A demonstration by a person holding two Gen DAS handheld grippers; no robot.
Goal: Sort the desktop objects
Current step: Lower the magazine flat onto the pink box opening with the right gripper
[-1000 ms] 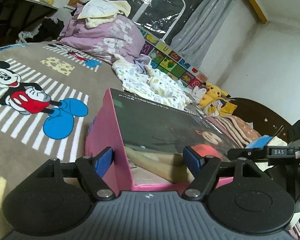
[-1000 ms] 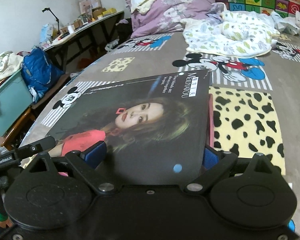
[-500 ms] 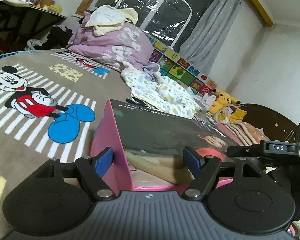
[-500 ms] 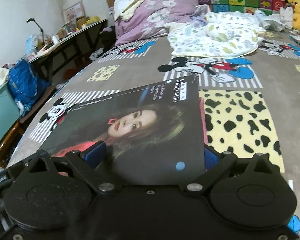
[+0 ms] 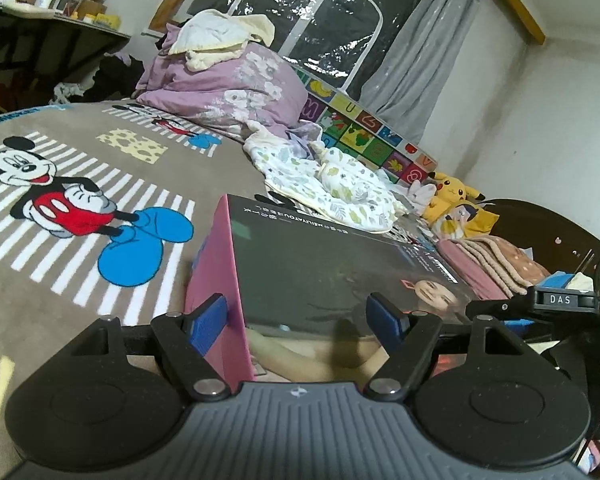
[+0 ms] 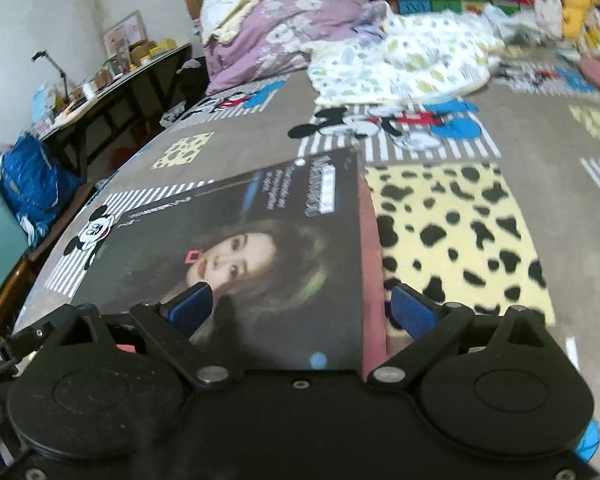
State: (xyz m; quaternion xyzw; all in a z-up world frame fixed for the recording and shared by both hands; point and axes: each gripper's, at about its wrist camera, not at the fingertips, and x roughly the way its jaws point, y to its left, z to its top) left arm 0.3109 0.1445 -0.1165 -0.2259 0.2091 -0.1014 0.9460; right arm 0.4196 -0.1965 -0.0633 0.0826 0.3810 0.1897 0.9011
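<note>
left gripper (image 5: 300, 316): we've got it wide, straddling box's (image 5: 320, 264) pink corner
right gripper (image 6: 300, 308): wide too, astride its other edge
box: flat, long axis runs away from us

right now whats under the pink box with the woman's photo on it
Around the pink box only the Mickey Mouse blanket shows, so it seems to rest on that. The patch directly beneath is covered by the box.

I see one flat pink box (image 5: 216, 280) with a dark glossy lid (image 6: 236, 256) showing a woman's face, a red earring and white lettering along its far edge. It lies level on the Mickey-print blanket (image 5: 60, 200), near edge towards me. Its pink side wall shows at the left in the left wrist view and at the right in the right wrist view.
</note>
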